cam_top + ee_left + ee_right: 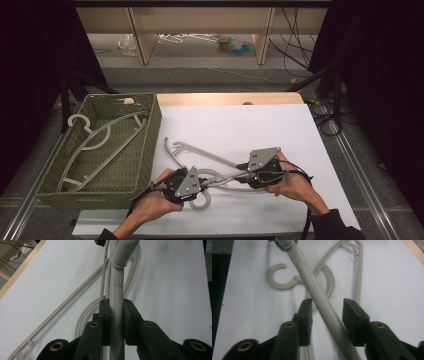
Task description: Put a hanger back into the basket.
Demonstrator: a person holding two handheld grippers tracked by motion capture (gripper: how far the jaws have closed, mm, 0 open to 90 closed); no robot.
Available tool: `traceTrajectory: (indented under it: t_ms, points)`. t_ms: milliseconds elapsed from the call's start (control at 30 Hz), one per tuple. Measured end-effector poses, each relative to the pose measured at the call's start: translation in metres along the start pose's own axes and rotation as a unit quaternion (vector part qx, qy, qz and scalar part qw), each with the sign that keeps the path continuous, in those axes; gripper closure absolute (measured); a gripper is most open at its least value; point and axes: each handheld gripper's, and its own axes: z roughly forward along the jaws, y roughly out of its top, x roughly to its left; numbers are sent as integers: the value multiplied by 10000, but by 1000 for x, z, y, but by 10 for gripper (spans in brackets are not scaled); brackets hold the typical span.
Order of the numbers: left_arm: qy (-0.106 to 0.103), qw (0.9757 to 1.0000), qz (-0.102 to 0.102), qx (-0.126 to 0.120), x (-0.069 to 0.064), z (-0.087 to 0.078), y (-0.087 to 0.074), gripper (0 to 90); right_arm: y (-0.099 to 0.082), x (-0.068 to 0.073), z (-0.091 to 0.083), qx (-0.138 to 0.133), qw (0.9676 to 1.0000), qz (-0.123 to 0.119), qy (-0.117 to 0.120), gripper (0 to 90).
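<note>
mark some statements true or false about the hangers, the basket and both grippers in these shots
1. The left gripper is clamped on a bar of the grey hanger. True.
2. The right gripper grips the same bar tightly. False: its jaws stand apart, with the bar passing between them and a gap on the right side.
3. The green woven basket sits at the left of the table and holds a hanger. True.
4. The hanger being handled lies inside the basket. False: it is over the white tabletop, to the right of the basket.
5. A hook end of a hanger rests on the white surface. True.
</note>
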Motion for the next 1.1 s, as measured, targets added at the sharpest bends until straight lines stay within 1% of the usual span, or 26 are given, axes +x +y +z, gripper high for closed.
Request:
traceTrajectory:
  t_ms: [133,167,200,267,300,367,400,433,467,533,567,633,667,700,767,800,833,867,900,933,967,1000,1033,1100]
  points:
    - [-7,9995,-318,-10,0,-2,2,789,-2,-3,0,-19,9998,170,-134,505]
    - [-33,9991,-422,-11,0,-2,2,789,-2,-3,0,-33,9996,236,-180,496]
    - [-32,9988,-483,-37,1,-3,2,789,-2,-4,-1,-74,9994,275,-211,494]
    - [-93,9977,-673,-63,4,-4,1,789,-1,-4,-2,-122,9990,347,-264,466]
    - [-101,9966,-812,-119,5,-5,0,789,-1,-4,-3,-163,9986,393,-316,444]
    - [-86,9956,-927,-102,7,-6,-1,789,0,-5,-4,-251,9971,595,-413,415]
    - [-106,9944,-1048,-84,8,-7,-2,789,0,-6,-5,-291,9961,684,-472,398]
    - [-79,9929,-1184,-125,8,-8,-3,789,0,-7,-6,-344,9950,765,-537,385]
    - [-47,9917,-1276,-150,8,-10,-3,789,-1,-8,-7,-392,9940,867,-536,377]
    - [-46,9898,-1417,-120,11,-14,-5,789,-1,-9,-10,-494,9917,1025,-603,357]
    - [-32,9877,-1550,-181,12,-15,-6,789,-1,-9,-11,-505,9909,1079,-626,346]
    - [-24,9864,-1637,-176,15,-20,-9,789,-1,-9,-13,-568,9891,1149,-728,338]
    - [-2,9833,-1800,-277,16,-21,-10,790,-1,-9,-15,-593,9882,1183,-768,335]
    - [-1,9830,-1819,-248,18,-24,-11,790,-1,-9,-17,-632,9875,1206,-796,335]
    - [49,9798,-1967,-341,19,-28,-13,790,-1,-8,-19,-715,9857,1252,-874,335]
    - [49,9805,-1940,-313,22,-31,-14,790,-1,-7,-20,-740,9855,1256,-869,334]
    - [58,9795,-1986,-323,23,-34,-15,790,-1,-6,-21,-757,9853,1271,-859,333]
    - [69,9794,-1992,-336,24,-36,-16,790,-1,-5,-22,-747,9854,1271,-853,331]
    - [72,9778,-2061,-364,25,-38,-16,789,-1,-4,-22,-761,9850,1288,-859,331]
    - [69,9752,-2167,-452,25,-39,-16,790,-1,-4,-22,-758,9851,1278,-866,331]
    - [100,9747,-2190,-447,26,-42,-16,789,-2,-2,-21,-736,9855,1289,-820,330]
    - [128,9734,-2242,-459,27,-44,-16,790,-2,-1,-21,-715,9857,1282,-826,329]
    - [117,9719,-2298,-490,28,-45,-17,789,-3,0,-20,-716,9860,1293,-768,329]
    - [113,9701,-2363,-536,29,-48,-18,790,-4,4,-19,-711,9862,1302,-736,320]
